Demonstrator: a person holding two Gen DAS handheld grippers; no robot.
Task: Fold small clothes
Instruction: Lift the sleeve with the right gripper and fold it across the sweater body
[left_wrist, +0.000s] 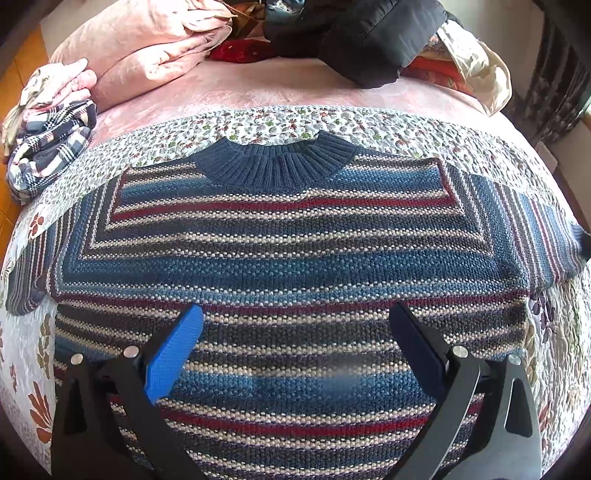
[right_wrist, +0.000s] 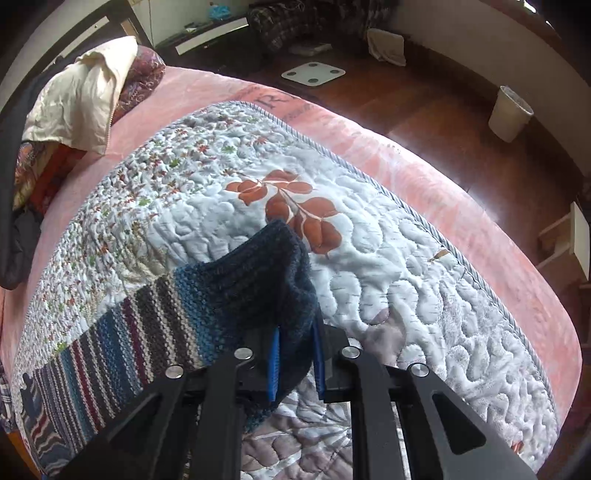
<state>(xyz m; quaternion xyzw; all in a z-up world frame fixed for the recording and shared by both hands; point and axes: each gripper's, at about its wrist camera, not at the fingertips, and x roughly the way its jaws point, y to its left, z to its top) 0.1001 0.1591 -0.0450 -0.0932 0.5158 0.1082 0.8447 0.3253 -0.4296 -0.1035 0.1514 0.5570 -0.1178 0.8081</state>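
A small striped knit sweater (left_wrist: 288, 243) in blue, red, grey and cream lies flat on a floral quilt (left_wrist: 280, 122), its dark ribbed collar (left_wrist: 275, 162) at the far side. My left gripper (left_wrist: 295, 325) hovers open over the sweater's lower body, blue-padded fingers (left_wrist: 173, 350) spread wide with nothing between them. In the right wrist view, my right gripper (right_wrist: 295, 354) is shut on the dark blue cuff (right_wrist: 273, 273) of the sweater's sleeve (right_wrist: 147, 325), lifted slightly off the quilt (right_wrist: 369, 236).
A plaid garment (left_wrist: 51, 151) lies at the left edge and a pink duvet (left_wrist: 147, 40) and black jacket (left_wrist: 362, 37) are piled behind. A cream cloth (right_wrist: 81, 96) sits on pillows. Beyond the bed's edge are a wooden floor, a scale (right_wrist: 314, 74) and a white bin (right_wrist: 509, 112).
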